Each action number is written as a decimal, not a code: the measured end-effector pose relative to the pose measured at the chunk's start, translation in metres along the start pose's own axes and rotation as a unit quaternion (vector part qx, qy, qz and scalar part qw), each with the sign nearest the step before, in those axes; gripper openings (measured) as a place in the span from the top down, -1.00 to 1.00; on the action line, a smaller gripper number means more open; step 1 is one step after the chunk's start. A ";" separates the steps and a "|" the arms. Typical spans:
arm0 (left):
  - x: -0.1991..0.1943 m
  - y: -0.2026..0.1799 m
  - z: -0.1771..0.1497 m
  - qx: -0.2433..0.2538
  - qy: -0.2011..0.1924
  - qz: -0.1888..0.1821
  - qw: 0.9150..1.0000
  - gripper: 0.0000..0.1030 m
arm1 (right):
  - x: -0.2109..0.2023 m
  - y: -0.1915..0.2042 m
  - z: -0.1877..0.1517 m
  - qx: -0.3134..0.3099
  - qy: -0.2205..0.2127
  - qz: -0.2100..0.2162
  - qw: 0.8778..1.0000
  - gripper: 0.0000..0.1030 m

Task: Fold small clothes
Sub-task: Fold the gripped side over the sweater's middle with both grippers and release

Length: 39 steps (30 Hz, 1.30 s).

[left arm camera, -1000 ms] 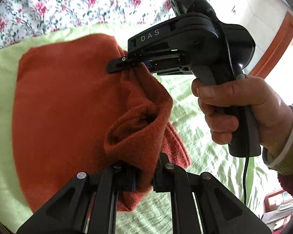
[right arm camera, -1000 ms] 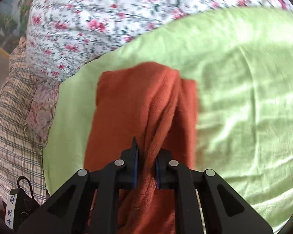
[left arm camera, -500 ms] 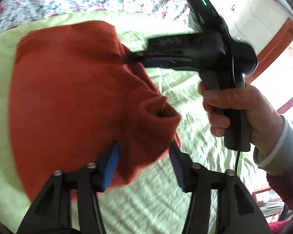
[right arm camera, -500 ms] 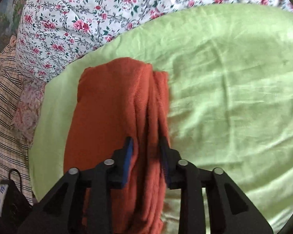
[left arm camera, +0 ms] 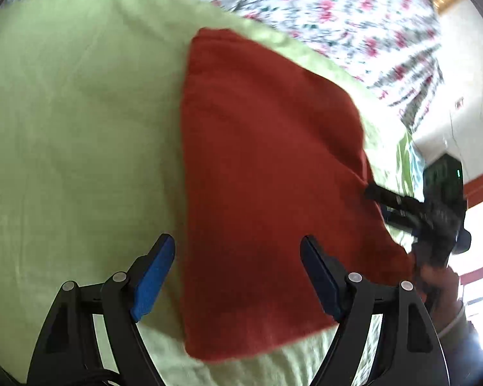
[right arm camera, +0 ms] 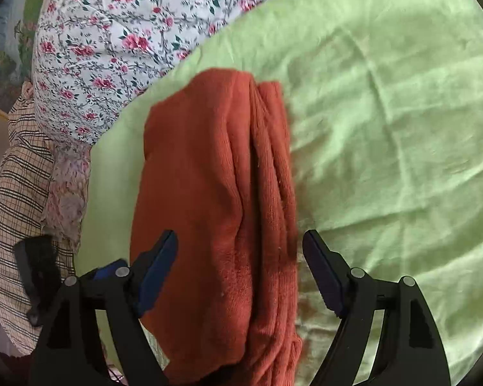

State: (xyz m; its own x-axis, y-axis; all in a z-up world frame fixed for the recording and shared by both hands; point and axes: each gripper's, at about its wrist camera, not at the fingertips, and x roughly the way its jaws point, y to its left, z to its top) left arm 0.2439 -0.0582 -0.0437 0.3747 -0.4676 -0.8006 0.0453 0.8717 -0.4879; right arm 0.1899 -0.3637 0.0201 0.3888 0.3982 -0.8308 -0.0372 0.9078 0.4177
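A: What is the surface here?

B: A bed covered with a pale green sheet [right arm camera: 386, 112], with a white quilt printed with pink flowers [right arm camera: 106, 48] bunched along its far side. In the right wrist view a checked cloth [right arm camera: 16, 177] lies at the left edge.

A: And the garment?

B: 1 rust-orange knitted garment [right arm camera: 203, 193] lies on the green sheet, folded lengthwise. In the right wrist view its right-hand part is gathered into ridged pleats running away from the camera. In the left wrist view it [left arm camera: 267, 177] looks like a broad flat wedge, blurred.

A: How do the 2 grippers stand?

B: The left gripper [left arm camera: 238, 276] has its jaws wide apart and still opening. The near end of the garment lies below and between the blue pads [left arm camera: 151, 280], but neither pad presses on it. The left pad is over bare sheet.

A: The right one?

B: The right gripper [right arm camera: 240, 273] is also opening, jaws well spread. The pleated part of the garment sits between them, with no pad clamping it. In the left wrist view the right gripper [left arm camera: 389, 199] shows at the garment's right edge, held by a hand [left arm camera: 434, 276]. It is too blurred there to tell whether its tips touch the cloth.
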 end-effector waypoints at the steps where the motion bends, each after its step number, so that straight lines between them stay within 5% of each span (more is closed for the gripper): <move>1: 0.008 0.005 0.004 -0.008 0.009 -0.001 1.000 -0.56 | 0.003 -0.001 0.001 0.002 0.003 0.001 1.000 -0.56; 6: 0.044 0.016 0.008 -0.043 0.030 -0.035 0.998 -0.55 | 0.016 -0.005 0.004 -0.006 0.019 0.017 1.000 -0.56; 7: 0.049 0.016 0.007 -0.044 0.026 -0.044 0.998 -0.38 | 0.018 -0.005 0.005 -0.008 0.021 0.018 1.000 -0.55; 12: 0.045 0.006 0.006 -0.022 0.001 -0.042 0.999 0.33 | 0.031 -0.003 0.008 -0.016 0.045 0.019 0.999 0.29; 15: 0.021 0.006 0.000 -0.018 -0.019 -0.056 0.998 0.49 | 0.027 0.006 0.007 -0.022 0.040 0.021 0.999 0.42; 23: -0.055 0.011 -0.023 -0.018 -0.078 -0.025 0.996 0.52 | 0.028 0.062 -0.009 -0.063 0.036 0.058 0.996 0.50; 33: -0.154 0.100 -0.082 -0.077 -0.130 0.040 0.988 0.52 | 0.096 0.171 -0.051 -0.137 0.100 0.127 0.977 0.50; 39: -0.162 0.152 -0.111 -0.124 -0.124 0.058 0.983 0.49 | 0.130 0.203 -0.069 -0.161 0.131 0.139 0.968 0.50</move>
State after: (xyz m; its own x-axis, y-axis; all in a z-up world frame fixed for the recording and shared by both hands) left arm 0.0870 0.1333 -0.0268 0.5791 -0.2914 -0.7614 -0.2258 0.8401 -0.4932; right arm 0.1700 -0.1184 -0.0286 0.0769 0.6140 -0.7855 -0.4091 0.7379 0.5368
